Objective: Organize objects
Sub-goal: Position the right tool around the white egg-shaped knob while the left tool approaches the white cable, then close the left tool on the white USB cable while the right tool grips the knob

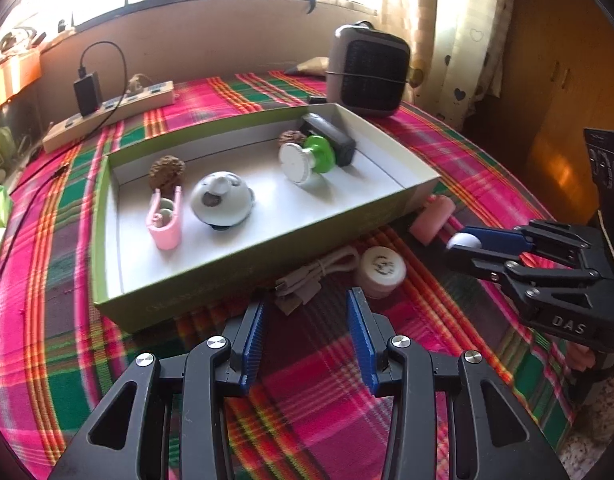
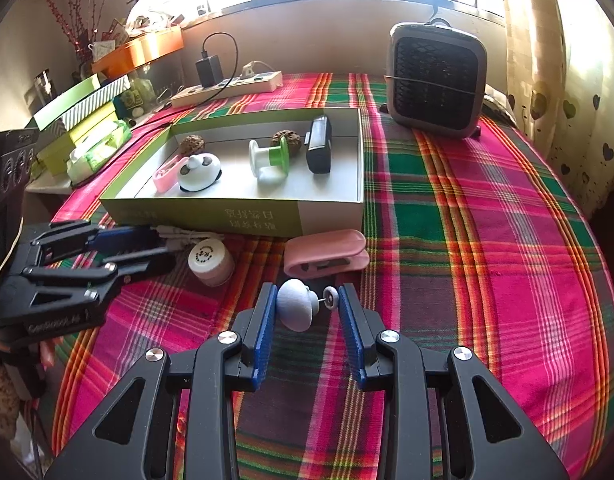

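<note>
Plaid cloth (image 2: 487, 220); "DAS" right tongs (image 2: 307, 300) clamped on white knob (image 2: 293, 308), left tongs (image 1: 307, 312) apart.

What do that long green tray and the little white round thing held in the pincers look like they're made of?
The green tray looks like cardboard: thin folded walls, matte white inside, printed outside. The white knob, held in the right gripper, seems smooth matte plastic, with a thin metal-looking pin and small disc.

Right claw (image 2: 307, 308) grips white knob (image 2: 294, 309) (box (image 2: 211, 216) ahead)
</note>
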Demonstrator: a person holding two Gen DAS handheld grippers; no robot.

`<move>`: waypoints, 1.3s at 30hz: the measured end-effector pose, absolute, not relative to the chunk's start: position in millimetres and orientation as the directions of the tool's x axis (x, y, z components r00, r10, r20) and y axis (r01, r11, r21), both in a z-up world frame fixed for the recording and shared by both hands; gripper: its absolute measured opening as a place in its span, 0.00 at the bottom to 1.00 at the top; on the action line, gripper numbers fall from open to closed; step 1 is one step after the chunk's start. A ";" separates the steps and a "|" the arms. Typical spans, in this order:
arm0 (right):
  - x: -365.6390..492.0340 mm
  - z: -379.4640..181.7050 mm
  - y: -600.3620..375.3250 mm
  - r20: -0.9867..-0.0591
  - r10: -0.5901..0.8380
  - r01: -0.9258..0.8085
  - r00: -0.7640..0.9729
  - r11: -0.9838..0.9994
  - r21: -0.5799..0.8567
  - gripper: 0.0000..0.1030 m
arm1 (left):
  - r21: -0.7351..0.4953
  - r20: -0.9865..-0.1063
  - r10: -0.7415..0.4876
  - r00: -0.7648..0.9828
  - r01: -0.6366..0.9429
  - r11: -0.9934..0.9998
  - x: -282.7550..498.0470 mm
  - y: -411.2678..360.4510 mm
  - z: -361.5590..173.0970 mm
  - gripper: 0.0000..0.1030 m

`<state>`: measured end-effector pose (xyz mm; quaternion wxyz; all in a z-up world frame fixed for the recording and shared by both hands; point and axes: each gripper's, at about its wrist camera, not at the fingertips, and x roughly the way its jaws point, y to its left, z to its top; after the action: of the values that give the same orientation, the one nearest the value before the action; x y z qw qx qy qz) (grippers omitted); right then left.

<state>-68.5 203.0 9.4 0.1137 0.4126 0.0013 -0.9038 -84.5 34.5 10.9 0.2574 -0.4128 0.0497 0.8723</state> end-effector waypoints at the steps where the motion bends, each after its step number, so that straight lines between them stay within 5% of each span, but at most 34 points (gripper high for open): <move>1: -68.3 9.5 203.7 -0.746 -0.204 0.205 -0.634 -0.974 0.093 0.32 | -0.127 -0.745 0.415 -0.521 -0.500 -0.857 -82.1 36.8 10.9 0.37; 13: -65.9 10.2 211.0 -0.742 -0.203 0.195 -0.639 -0.976 0.100 0.32 | -0.147 -0.742 0.475 -0.474 -0.576 -0.804 -59.3 60.7 13.0 0.37; 39: -65.1 9.6 217.5 -0.743 -0.205 0.186 -0.637 -0.976 0.110 0.32 | -0.030 -0.767 0.363 -0.530 -0.535 -0.844 -88.5 82.2 9.7 0.37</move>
<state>-65.1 217.5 9.6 0.1079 0.4121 -0.0118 -0.9046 -88.5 82.2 9.7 0.2584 -0.4101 0.1049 0.8683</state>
